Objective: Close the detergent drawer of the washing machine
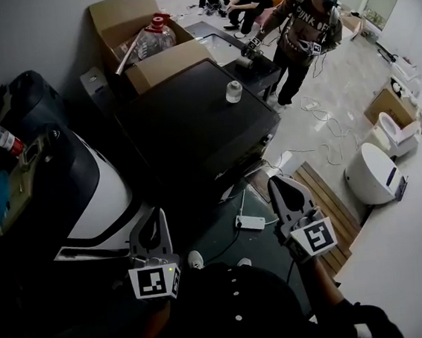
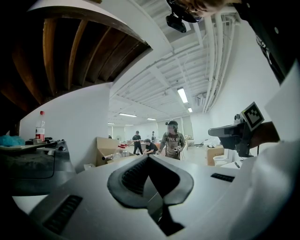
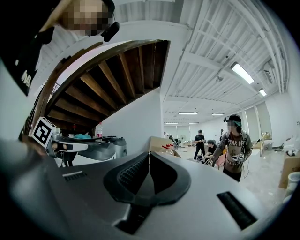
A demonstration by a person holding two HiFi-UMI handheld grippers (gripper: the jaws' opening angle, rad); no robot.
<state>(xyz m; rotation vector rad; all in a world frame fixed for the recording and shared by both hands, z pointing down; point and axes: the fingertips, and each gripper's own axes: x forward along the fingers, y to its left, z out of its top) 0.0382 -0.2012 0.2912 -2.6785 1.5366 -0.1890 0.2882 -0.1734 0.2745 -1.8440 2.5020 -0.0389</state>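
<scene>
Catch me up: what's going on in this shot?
A person holds a gripper in each hand, level in front of the body. The left gripper and right gripper both have their fingers shut on nothing, and neither touches anything. Ahead sits a dark boxy appliance with a small white pot on top. I can't make out a detergent drawer, so the closing hasn't visibly started. Other people work in the background.
</scene>
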